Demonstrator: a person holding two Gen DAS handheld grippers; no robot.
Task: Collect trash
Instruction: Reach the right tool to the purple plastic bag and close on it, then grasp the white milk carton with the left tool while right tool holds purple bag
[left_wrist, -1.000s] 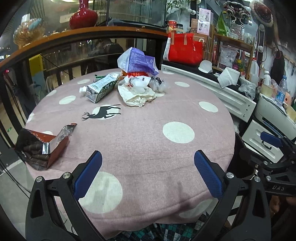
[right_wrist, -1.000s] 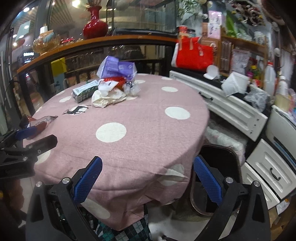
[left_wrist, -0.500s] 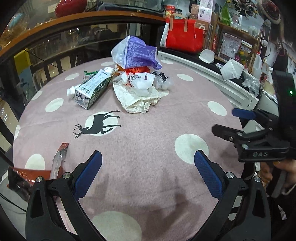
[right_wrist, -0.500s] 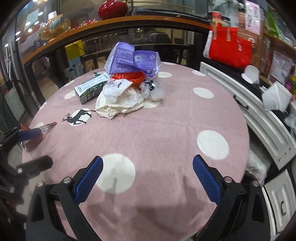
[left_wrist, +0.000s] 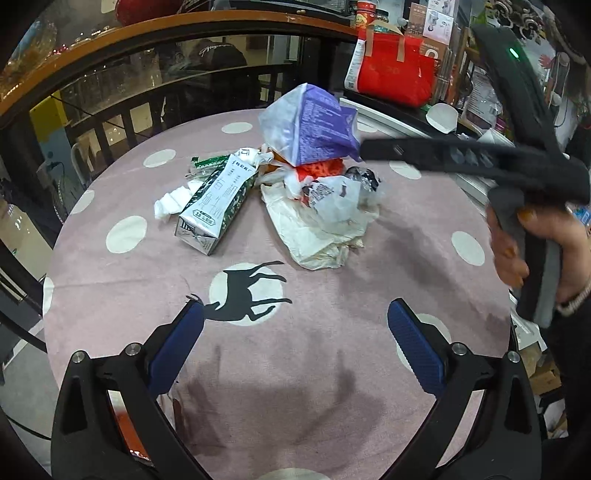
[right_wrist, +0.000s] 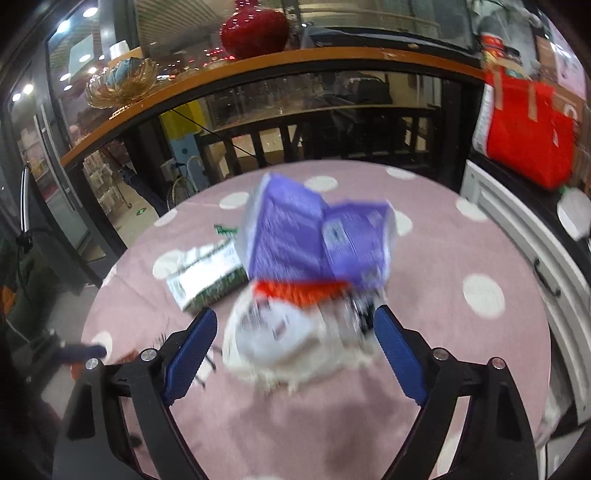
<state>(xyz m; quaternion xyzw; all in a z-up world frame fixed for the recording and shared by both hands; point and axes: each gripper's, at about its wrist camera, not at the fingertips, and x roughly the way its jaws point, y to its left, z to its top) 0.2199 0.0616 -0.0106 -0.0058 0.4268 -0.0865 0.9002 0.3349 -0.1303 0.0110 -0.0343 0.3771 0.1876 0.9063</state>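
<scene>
A trash pile lies on the far half of the round pink table (left_wrist: 332, 369): a green-and-white milk carton (left_wrist: 216, 201), a purple-and-white bag (left_wrist: 314, 127) on top, crumpled white paper and plastic (left_wrist: 325, 218), a red-orange wrapper (left_wrist: 317, 168) and a tissue (left_wrist: 170, 205). My left gripper (left_wrist: 295, 336) is open and empty over the deer print (left_wrist: 247, 293), short of the pile. My right gripper (right_wrist: 291, 339) is open, its jaws either side of the crumpled white paper (right_wrist: 280, 339), with the purple bag (right_wrist: 314, 243) just beyond. The right view is motion-blurred.
A red tote bag (left_wrist: 391, 70) and white drawers (right_wrist: 517, 221) stand right of the table. A dark railing with a wooden ledge (right_wrist: 258, 70) and a red vase (right_wrist: 255, 29) runs behind. A red-orange wrapper (left_wrist: 125, 424) peeks from under my left gripper.
Both grippers moved forward over the table toward the pile. The right gripper came in close around the white paper and now crosses the left view at upper right.
</scene>
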